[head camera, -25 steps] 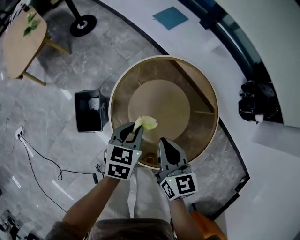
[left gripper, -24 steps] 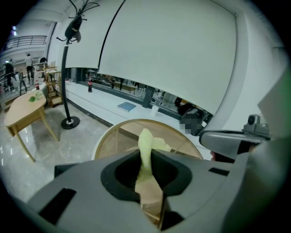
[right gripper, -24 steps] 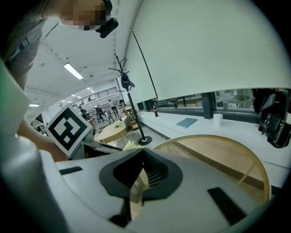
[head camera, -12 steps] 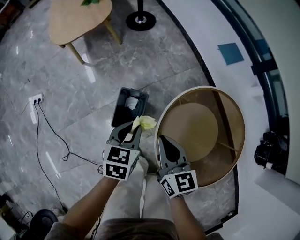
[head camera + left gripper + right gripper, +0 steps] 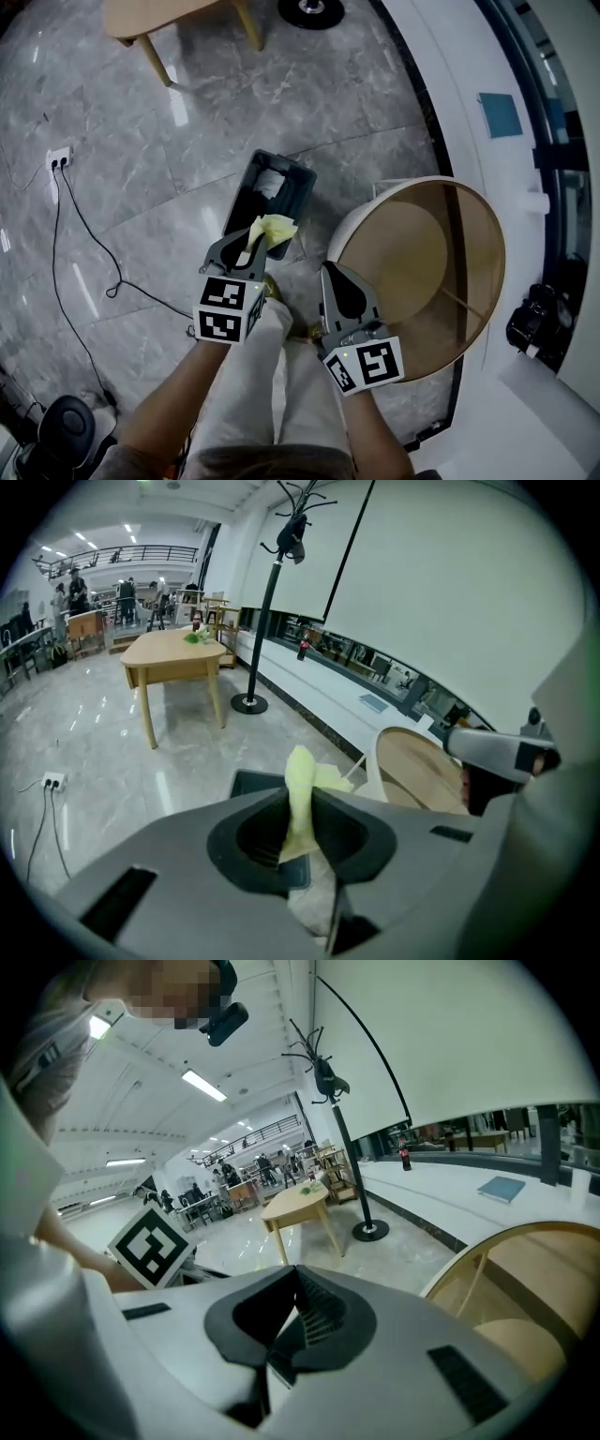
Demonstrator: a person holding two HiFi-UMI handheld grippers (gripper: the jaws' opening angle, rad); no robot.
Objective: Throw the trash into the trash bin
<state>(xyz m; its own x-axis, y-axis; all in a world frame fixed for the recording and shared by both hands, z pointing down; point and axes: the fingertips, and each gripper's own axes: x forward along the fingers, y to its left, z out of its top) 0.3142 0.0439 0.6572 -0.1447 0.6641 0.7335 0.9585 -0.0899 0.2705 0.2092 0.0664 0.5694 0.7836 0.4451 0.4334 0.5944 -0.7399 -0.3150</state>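
A crumpled yellow-green paper (image 5: 273,229) sticks up between the jaws of my left gripper (image 5: 251,246), which is shut on it. In the left gripper view the paper (image 5: 301,778) stands pinched in my left gripper (image 5: 301,810). The dark rectangular trash bin (image 5: 298,190) stands on the grey floor just beyond the paper, with something white inside; its rim (image 5: 251,780) shows past the jaws. My right gripper (image 5: 333,277) hangs to the right, beside the round table, shut with nothing in it; its jaws meet in the right gripper view (image 5: 292,1290).
A round wooden table (image 5: 471,201) stands right of the bin. A light wooden table (image 5: 159,17) and a coat stand base (image 5: 309,7) are at the far side. A wall socket (image 5: 58,157) and cable lie left. A dark bag (image 5: 534,323) sits at the right.
Both grippers have swung left, off the round table and over the floor. The paper, still pinched in the left gripper, now hangs at the near end of the trash bin.
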